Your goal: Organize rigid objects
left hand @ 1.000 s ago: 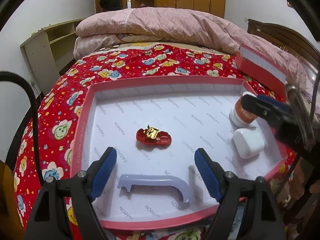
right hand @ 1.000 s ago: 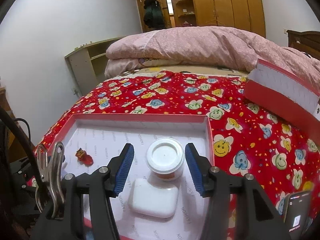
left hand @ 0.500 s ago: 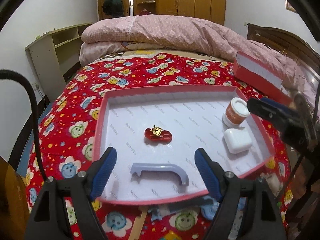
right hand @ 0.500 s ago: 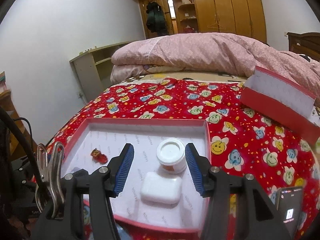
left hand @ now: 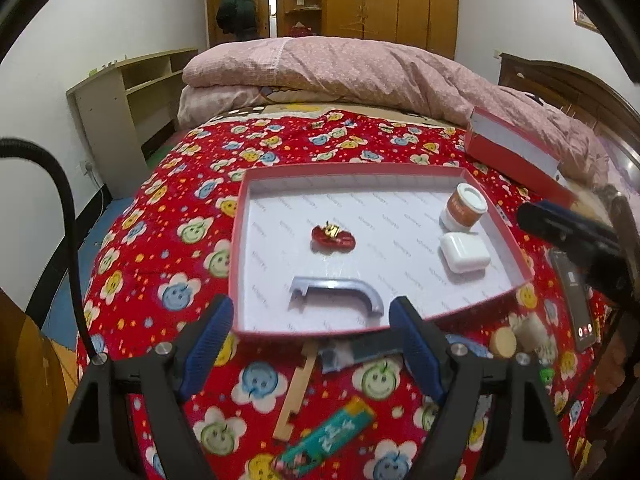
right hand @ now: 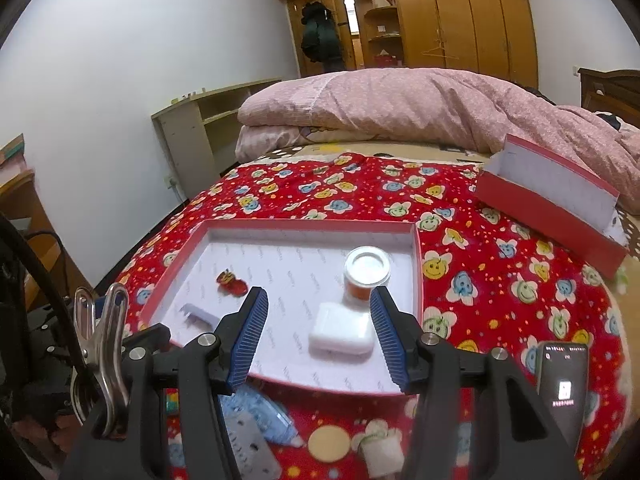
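A red-rimmed tray (left hand: 240,248) (right hand: 416,256) lies on the flowered bedspread. It holds a red toy car (left hand: 333,237) (right hand: 232,282), a grey handle (left hand: 336,294) (right hand: 198,314), a white case (left hand: 464,256) (right hand: 340,330) and an orange jar with a white lid (left hand: 464,206) (right hand: 366,274). My left gripper (left hand: 310,346) is open and empty, above the tray's near edge. My right gripper (right hand: 320,338) is open and empty, in front of the white case. Loose on the bedspread near me lie a wooden stick (left hand: 296,392), a green packet (left hand: 328,436) and a blue clear piece (right hand: 256,416).
A phone (right hand: 562,388) (left hand: 576,304) lies right of the tray. A second red box (right hand: 552,200) (left hand: 516,148) stands at the back right. A pink quilt (left hand: 340,72) covers the bed's far end. A shelf (left hand: 120,120) stands on the left. Round cork pieces (right hand: 330,444) lie near me.
Both grippers have pulled back and up from the tray. The loose items on the bedspread in front of the tray have come into view. Both stayed open.
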### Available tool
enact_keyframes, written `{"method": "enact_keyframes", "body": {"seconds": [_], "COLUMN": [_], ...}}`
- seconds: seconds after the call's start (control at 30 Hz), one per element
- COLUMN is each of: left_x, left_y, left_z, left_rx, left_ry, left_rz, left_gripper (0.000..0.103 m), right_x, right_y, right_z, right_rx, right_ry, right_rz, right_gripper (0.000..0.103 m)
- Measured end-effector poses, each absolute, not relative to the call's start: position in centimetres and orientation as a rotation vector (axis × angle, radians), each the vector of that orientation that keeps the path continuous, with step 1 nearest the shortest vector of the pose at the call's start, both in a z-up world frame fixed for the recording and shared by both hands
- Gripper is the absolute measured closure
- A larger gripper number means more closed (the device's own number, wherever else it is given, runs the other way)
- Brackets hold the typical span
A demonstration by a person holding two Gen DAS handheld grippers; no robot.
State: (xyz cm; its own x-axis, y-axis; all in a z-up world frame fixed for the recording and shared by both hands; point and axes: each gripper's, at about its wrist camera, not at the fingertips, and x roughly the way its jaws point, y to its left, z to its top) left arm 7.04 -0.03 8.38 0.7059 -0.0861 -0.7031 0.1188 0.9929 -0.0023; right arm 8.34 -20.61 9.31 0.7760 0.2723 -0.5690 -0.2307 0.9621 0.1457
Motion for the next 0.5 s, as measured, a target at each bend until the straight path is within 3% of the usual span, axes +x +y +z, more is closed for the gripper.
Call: {"method": "enact_keyframes", "body": {"seconds": [0.5], "left_x": [2.8], "left_y": [2.4], "left_z": [6.3], "left_rx": [0.016], "left_ry": [0.828], "left_rz": [-0.072], "left_gripper": [0.019], "right_x": [3.4], "right_y": [-19.3], "right_z": [6.5], "right_rx": [0.000], "right_ry": [0.736], "right_rz": [0.314], "right_gripper": [0.048]}}
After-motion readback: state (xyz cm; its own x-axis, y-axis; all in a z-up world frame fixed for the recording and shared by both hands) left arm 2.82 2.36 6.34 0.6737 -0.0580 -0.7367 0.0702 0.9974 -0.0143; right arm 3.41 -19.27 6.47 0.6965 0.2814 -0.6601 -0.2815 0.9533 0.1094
